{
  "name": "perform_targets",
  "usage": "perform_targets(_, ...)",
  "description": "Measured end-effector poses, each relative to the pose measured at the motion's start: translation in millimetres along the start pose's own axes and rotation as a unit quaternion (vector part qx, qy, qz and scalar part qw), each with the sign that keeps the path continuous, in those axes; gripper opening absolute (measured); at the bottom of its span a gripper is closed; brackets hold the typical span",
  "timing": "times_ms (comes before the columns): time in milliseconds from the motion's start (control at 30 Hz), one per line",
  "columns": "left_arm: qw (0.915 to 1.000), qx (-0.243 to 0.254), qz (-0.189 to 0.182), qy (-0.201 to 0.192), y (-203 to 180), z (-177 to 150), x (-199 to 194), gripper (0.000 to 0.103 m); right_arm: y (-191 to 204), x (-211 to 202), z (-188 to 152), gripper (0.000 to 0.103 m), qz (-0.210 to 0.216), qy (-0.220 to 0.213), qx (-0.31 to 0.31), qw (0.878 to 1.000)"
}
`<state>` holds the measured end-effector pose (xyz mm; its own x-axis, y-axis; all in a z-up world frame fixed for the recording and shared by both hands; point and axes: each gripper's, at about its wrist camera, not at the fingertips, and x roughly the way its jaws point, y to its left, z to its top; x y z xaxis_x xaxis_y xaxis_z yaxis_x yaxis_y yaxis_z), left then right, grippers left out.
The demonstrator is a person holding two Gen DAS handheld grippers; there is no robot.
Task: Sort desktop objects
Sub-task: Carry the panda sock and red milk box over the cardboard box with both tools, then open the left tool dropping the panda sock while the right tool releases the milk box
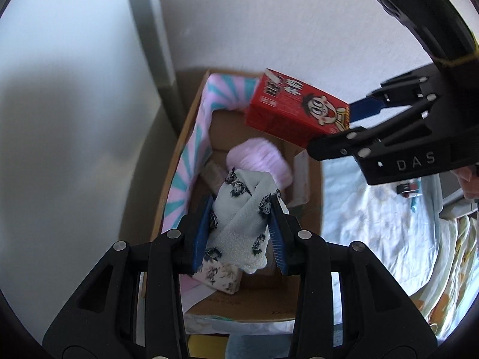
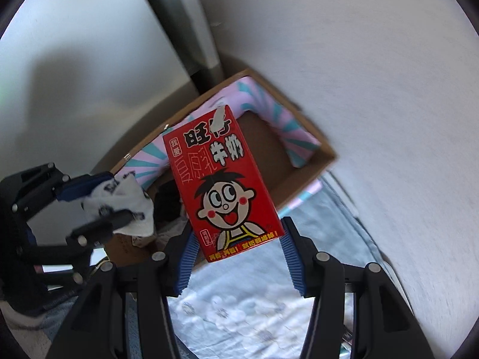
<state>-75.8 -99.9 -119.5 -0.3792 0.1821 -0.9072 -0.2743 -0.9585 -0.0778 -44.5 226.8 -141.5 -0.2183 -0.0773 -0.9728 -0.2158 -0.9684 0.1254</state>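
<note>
My left gripper (image 1: 241,233) is shut on a rolled white cloth with dark flower print (image 1: 239,224) and holds it over an open cardboard box (image 1: 176,161). The same cloth (image 2: 119,206) and left gripper (image 2: 98,206) show at the left of the right wrist view. My right gripper (image 2: 238,257) is shut on a red milk carton with a cartoon face (image 2: 224,188), held above the box's near edge. In the left wrist view that carton (image 1: 293,107) hangs over the box's far right part, gripped by the right gripper (image 1: 344,125).
The box (image 2: 302,176) stands in a corner against white walls, on a pale blue printed sheet (image 1: 374,227). Inside lie a pink and teal striped cloth (image 1: 191,161), a fluffy pink item (image 1: 260,161), a floral box (image 1: 221,278) and small blocks.
</note>
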Motion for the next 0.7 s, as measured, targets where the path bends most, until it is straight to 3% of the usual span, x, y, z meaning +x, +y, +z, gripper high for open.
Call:
perform_targets(267,0.9993,-0.024,-0.009,0.027,18,-18,20,0.033,14,28,8,0.049,0.007,0.031,-0.02,0.999)
perform_targets(467,0.9994,-0.019,-0.019,0.02,15,-14,18,0.035,16,30,10,0.05,0.009,0.038,-0.025,0.999)
perform_targets(500,0.9996,-0.017,-0.021,0.013,14,-13,16,0.041,16,30,10,0.05,0.007,0.04,-0.025,0.999)
perform_targets(567,0.9994,-0.021,-0.021,0.016,12,-10,16,0.07,16,31,11,0.053,0.006,0.045,-0.023,0.999)
perform_targets(600,0.999,-0.029,-0.023,0.026,12,-10,18,0.099,17,31,13,0.057,0.004,0.047,-0.02,0.999)
perform_targets(667,0.9985,-0.036,-0.027,0.032,10,-10,18,0.103,20,33,17,0.094,-0.008,0.045,-0.013,0.999)
perform_targets(700,0.9986,-0.035,-0.032,0.026,9,-10,16,0.103,20,31,18,0.094,-0.012,0.038,-0.011,0.999)
